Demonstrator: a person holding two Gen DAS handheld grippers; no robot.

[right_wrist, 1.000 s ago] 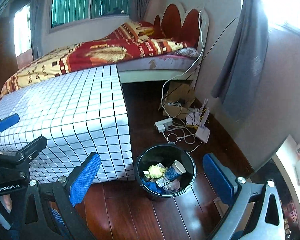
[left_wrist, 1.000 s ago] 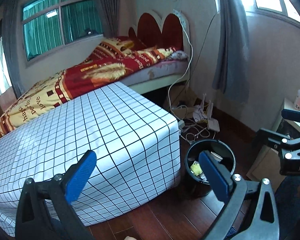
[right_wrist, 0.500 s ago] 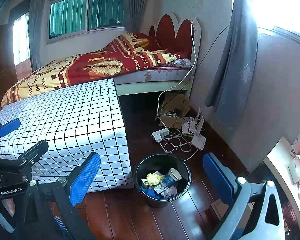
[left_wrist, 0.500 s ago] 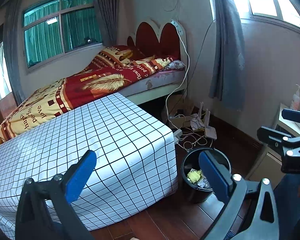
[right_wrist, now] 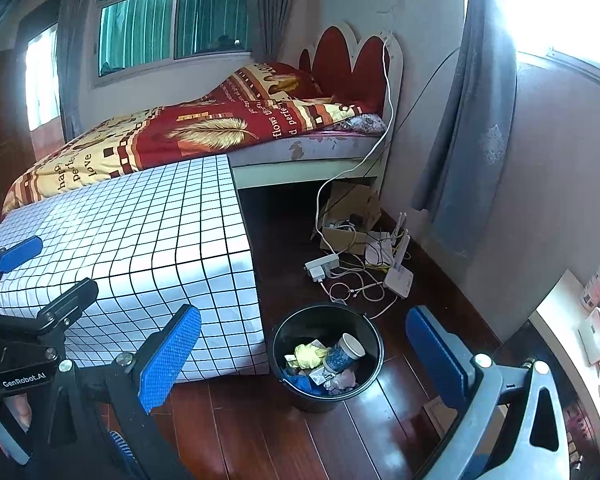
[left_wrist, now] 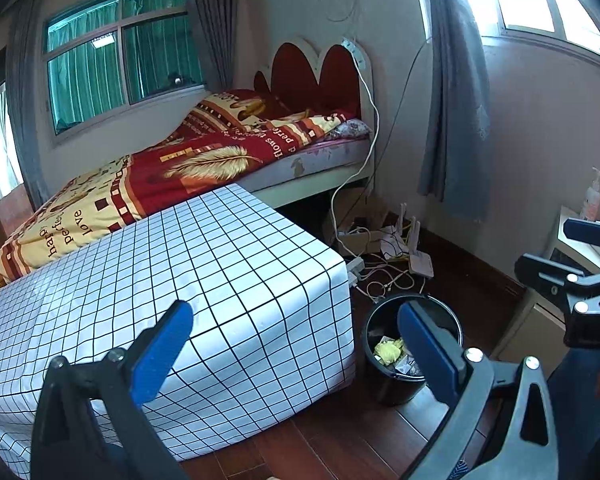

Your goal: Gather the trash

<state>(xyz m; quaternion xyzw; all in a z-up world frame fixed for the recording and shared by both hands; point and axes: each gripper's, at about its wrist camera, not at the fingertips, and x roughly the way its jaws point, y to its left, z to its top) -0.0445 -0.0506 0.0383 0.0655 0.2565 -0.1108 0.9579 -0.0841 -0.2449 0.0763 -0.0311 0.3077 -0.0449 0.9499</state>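
A black trash bin point(right_wrist: 327, 356) stands on the wooden floor beside the checkered table. It holds a yellow crumpled wad point(right_wrist: 310, 354), a paper cup point(right_wrist: 345, 353), blue and grey scraps. In the left wrist view the bin point(left_wrist: 380, 376) is partly hidden behind the right blue pad. My left gripper point(left_wrist: 296, 344) is open and empty above the table's corner. My right gripper point(right_wrist: 304, 352) is open and empty, high above the bin. Each gripper shows at the edge of the other's view.
A table under a white checkered cloth point(right_wrist: 140, 240) stands left of the bin. A bed with a red and yellow blanket point(right_wrist: 204, 136) is behind. Cables, a power strip point(right_wrist: 322, 266), a router and a cardboard box lie by the wall. A white cabinet point(right_wrist: 580, 328) is at right.
Both grippers have pulled up and back from the bin, which now looks smaller and lower in both views. Both stay open and empty.
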